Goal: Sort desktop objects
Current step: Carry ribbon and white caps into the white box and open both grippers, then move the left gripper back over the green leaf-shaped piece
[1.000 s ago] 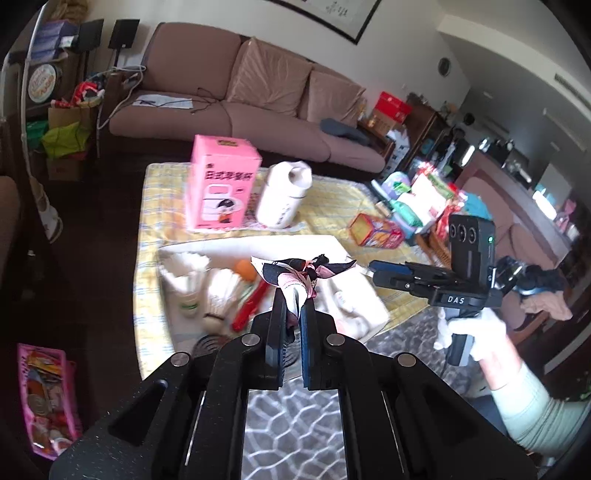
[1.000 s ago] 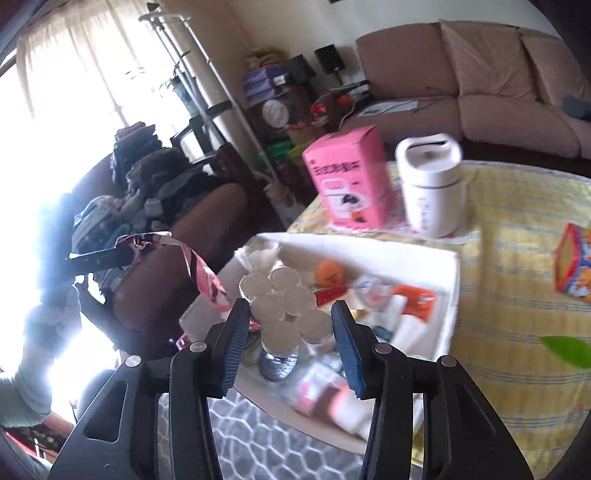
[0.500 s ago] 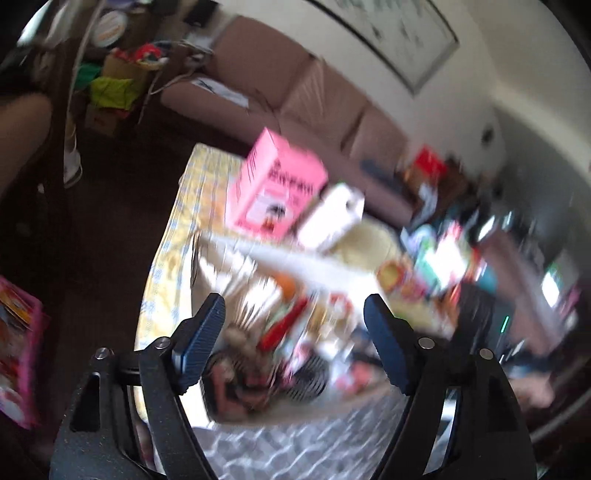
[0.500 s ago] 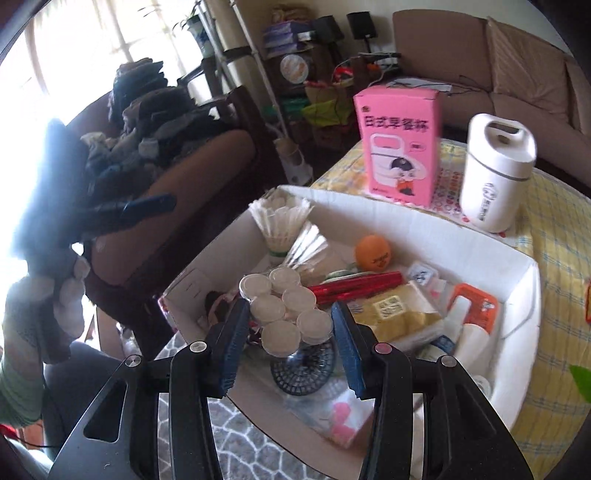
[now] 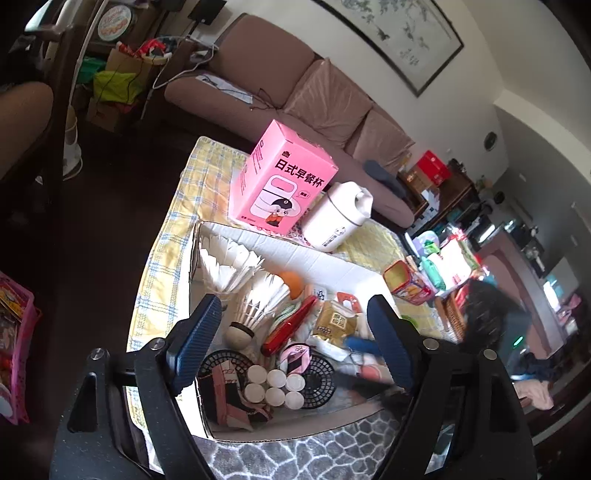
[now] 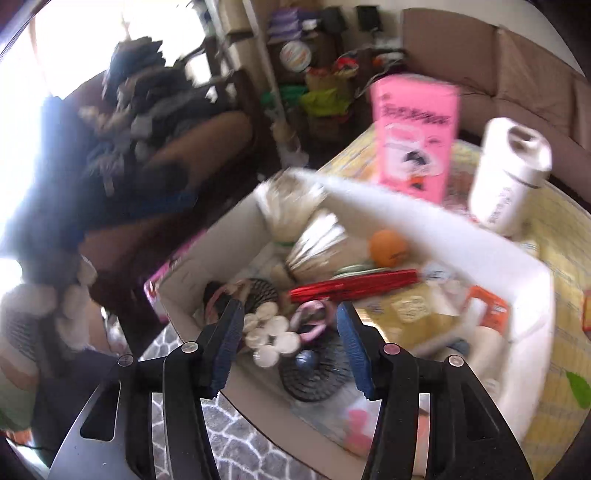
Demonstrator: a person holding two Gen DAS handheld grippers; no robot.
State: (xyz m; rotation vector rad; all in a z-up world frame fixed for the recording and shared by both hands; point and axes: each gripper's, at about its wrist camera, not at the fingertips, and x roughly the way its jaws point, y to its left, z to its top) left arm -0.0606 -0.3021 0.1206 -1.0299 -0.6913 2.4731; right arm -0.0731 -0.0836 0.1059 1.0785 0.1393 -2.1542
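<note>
I am holding both the left gripper [image 5: 295, 343] and the right gripper [image 6: 290, 345] wide open and empty, hovering over the white box's [image 5: 295, 251] near end, where the bottle cluster [image 5: 275, 384] is lying just below my left fingers.

It was a home living room, shown by a brown sofa [image 5: 280, 74], a framed painting [image 5: 399, 33] and household clutter.
</note>
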